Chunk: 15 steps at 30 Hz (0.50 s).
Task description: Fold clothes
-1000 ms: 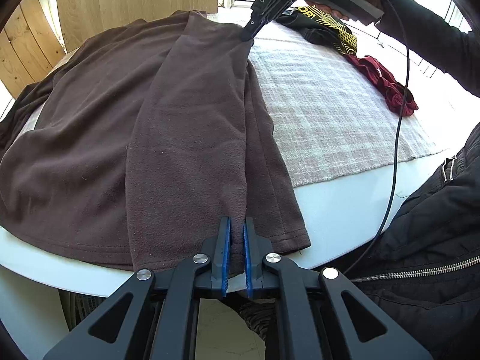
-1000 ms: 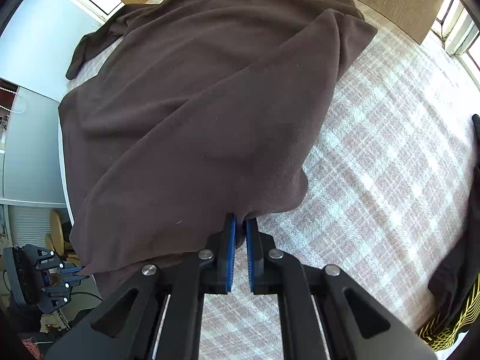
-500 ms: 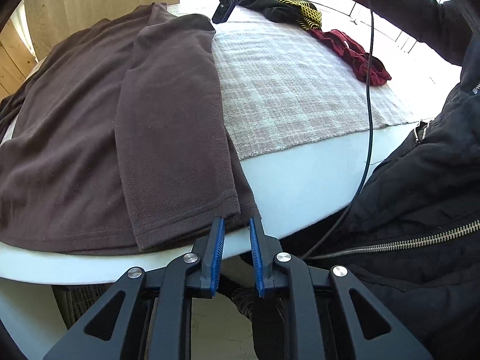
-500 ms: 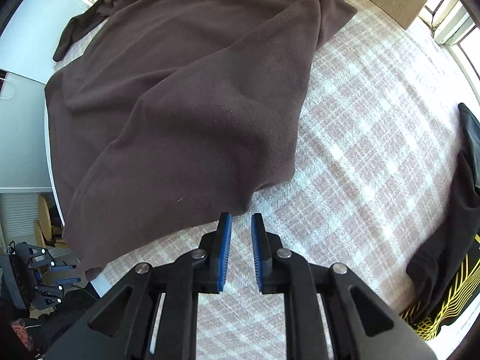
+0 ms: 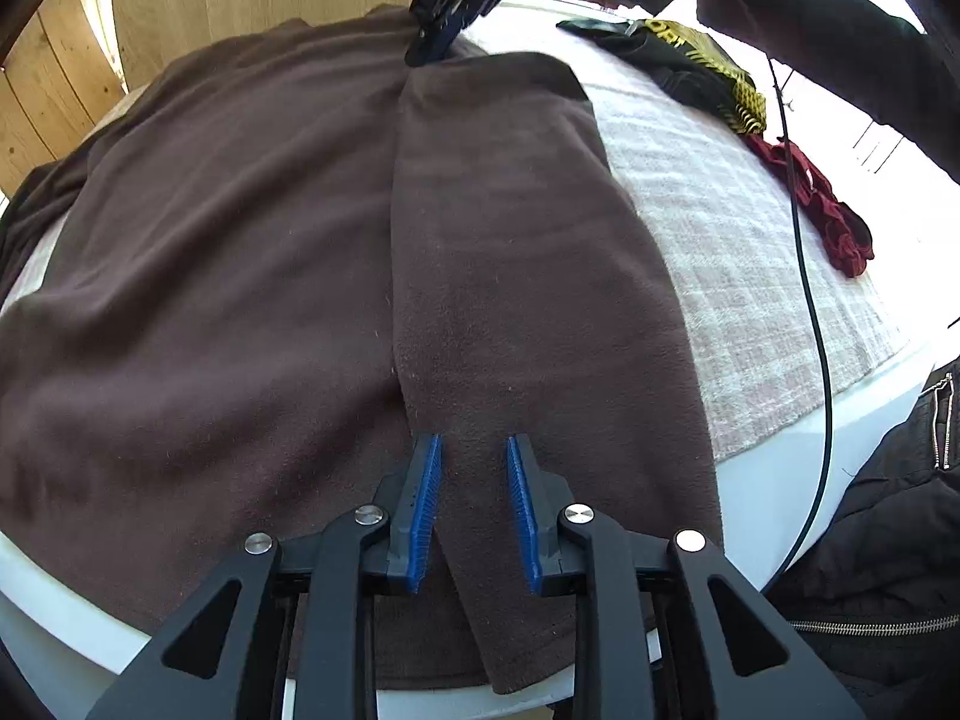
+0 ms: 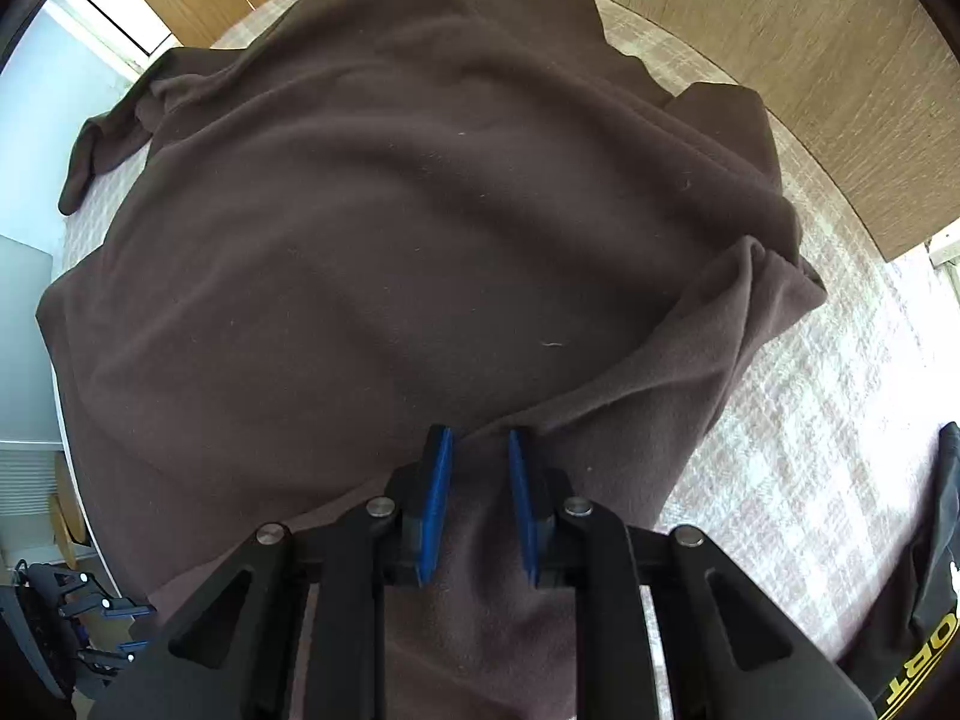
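Observation:
A brown fleece garment lies spread over the round table, and also fills the right wrist view. A folded-over strip of it runs from the far edge down to the near hem. My left gripper hovers over the near end of that strip. Its jaws are opening, with the fabric beneath them and nothing pinched. My right gripper stands over a raised fold of the garment. Its jaws are opening too, and the pads do not press the cloth. It also shows at the strip's far end.
A pale plaid cloth covers the table to the right of the garment. A black and yellow garment and a dark red one lie at its far right. The white table rim, a hanging cable and the person's black jacket are close by.
Both grippers were shut on edges of the brown garment, let go, drew back off it, and now stand open over the fabric again, further in.

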Available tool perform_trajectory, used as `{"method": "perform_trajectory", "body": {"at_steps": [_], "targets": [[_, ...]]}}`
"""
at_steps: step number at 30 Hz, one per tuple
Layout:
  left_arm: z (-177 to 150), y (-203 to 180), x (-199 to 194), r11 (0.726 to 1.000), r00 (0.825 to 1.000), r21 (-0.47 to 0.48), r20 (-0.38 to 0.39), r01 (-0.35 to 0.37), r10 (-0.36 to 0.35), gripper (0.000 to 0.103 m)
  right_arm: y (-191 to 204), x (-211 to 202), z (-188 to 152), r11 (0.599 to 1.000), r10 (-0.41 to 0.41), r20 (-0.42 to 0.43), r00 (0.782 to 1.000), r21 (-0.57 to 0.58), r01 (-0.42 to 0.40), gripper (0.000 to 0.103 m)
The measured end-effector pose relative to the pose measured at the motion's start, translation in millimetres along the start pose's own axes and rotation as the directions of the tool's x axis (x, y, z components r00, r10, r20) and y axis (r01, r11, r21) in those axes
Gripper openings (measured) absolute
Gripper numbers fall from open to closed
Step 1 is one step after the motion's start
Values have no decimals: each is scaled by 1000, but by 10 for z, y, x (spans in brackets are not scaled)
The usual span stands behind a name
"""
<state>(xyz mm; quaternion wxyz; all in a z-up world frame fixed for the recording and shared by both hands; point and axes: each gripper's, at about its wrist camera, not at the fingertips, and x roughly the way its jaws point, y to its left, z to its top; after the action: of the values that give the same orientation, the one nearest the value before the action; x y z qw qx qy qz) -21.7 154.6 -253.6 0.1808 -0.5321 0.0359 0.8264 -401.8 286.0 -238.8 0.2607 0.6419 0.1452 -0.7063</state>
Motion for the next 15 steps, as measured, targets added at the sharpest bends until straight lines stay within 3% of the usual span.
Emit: {"method": "perform_trajectory", "body": {"at_steps": [2, 4, 5, 7, 11, 13, 15], "targets": [[-12, 16, -4, 1000, 1000, -11, -13, 15, -15, 26, -67, -161, 67, 1000, 3, 10, 1000, 20, -3, 20], [13, 51, -30, 1000, 999, -16, -25, 20, -20, 26, -82, -470, 153, 995, 96, 122, 988, 19, -99, 22], [32, 73, -46, 1000, 999, -16, -31, 20, -21, 26, -86, -588, 207, 993, 113, 167, 979, 21, -118, 31], [118, 141, -113, 1000, 999, 11, -48, -15, 16, 26, -35, -594, 310, 997, 63, 179, 982, 39, -71, 40], [530, 476, -454, 992, 997, 97, -21, -75, 77, 28, 17, -533, 223, 998, 14, 165, 986, 58, -24, 40], [915, 781, -585, 982, 992, 140, 14, -127, 126, 43, -184, -599, -8, 996, -42, 183, 982, 79, 28, 40], [1293, 1108, -656, 967, 984, 184, 52, -176, 169, 46, -304, -566, -175, 990, -87, 201, 976, 124, 63, 40]]}}
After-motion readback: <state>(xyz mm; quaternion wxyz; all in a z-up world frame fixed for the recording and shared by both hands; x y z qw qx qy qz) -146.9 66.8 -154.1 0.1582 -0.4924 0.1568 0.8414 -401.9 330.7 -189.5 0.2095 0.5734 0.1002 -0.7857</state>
